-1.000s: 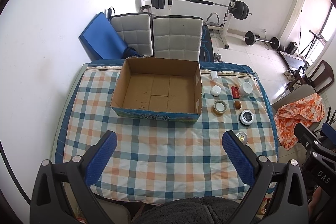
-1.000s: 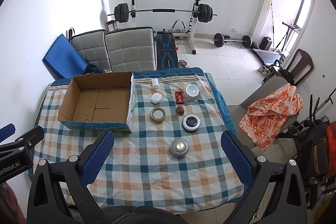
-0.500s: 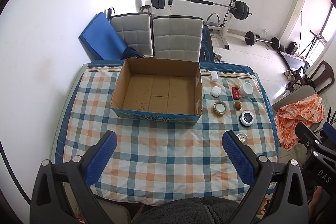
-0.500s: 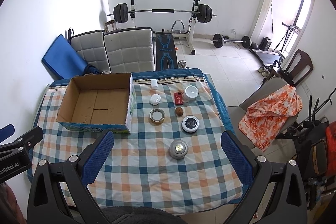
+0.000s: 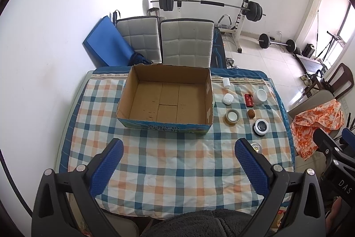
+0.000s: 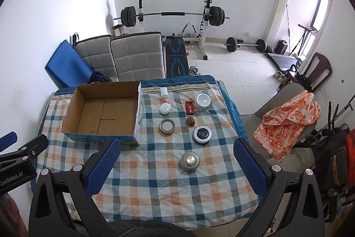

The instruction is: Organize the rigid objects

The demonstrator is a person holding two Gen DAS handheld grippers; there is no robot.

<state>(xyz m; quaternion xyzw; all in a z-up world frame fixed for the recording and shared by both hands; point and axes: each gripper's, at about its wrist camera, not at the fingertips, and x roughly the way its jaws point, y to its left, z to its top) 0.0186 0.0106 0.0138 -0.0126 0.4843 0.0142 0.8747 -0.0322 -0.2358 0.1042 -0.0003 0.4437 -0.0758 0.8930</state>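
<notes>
Tongs, left (image 5: 178, 156) and right (image 6: 177, 154), gape wide, empty, above worktop (image 6: 155, 188); best start: right drops squarely over puck light (image 6: 190, 161), then box (image 6: 104, 112).

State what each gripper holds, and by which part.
Nothing is held. The left gripper and right gripper are both open above the tablecloth, with no object between their fingers.

My left gripper (image 5: 178, 146) hangs wide apart above the near part of the checked tabletop (image 5: 155, 161), holding nothing. Beyond it sits the cardboard box (image 5: 165, 97), top open. To the right of the box lie a white bottle (image 5: 226, 82), white case (image 5: 227, 99), tape roll (image 5: 232, 116), red case (image 5: 249, 100), white jar (image 5: 260, 95), walnut (image 5: 251, 114), black-topped tin (image 5: 261, 127) and silver puck light (image 5: 255, 147).
</notes>
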